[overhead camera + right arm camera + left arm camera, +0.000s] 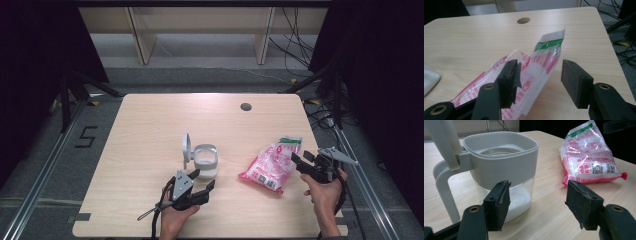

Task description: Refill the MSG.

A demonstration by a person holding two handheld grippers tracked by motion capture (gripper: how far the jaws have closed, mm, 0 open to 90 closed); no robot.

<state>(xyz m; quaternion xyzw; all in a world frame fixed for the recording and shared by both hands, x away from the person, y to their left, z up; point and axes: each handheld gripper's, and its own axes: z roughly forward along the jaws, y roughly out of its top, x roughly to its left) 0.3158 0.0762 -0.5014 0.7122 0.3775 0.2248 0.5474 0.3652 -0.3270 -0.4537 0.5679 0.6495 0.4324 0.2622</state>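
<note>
While the left gripper [200, 182] sits by the jar [205, 161], the work is at the bag [270, 165], near the table's [150, 125] right edge. In the high view the bag lies flat with its long axis running diagonally, green top end far-right, red sealed end near-left toward the jar. The right gripper [303, 159] is at the bag's right side, about mid-length, far closer than the left, so any regrasp looks like the right hand's job.

Right gripper view: jaws apart. The bag [534, 67] rises between them, its film beside or maybe touching the left jaw; a clear gap separates it from the right jaw, so nothing is pinched. The green strip and white flap stand up ahead of the tips, meaning the top end lies forward of the jaws along the gripper's line. Pushing forward and closing would likely catch the top.

Left gripper view: jaws wide apart, nothing between them. The jar [501, 170] stands upright just ahead and left, lid flipped open, handle at left, white granules in the clear bottom. The bag [589, 160] lies beyond, to the right, apart from the jar.

Judgement: pouring from the bag into the jar, bag not yet lifted.
</note>
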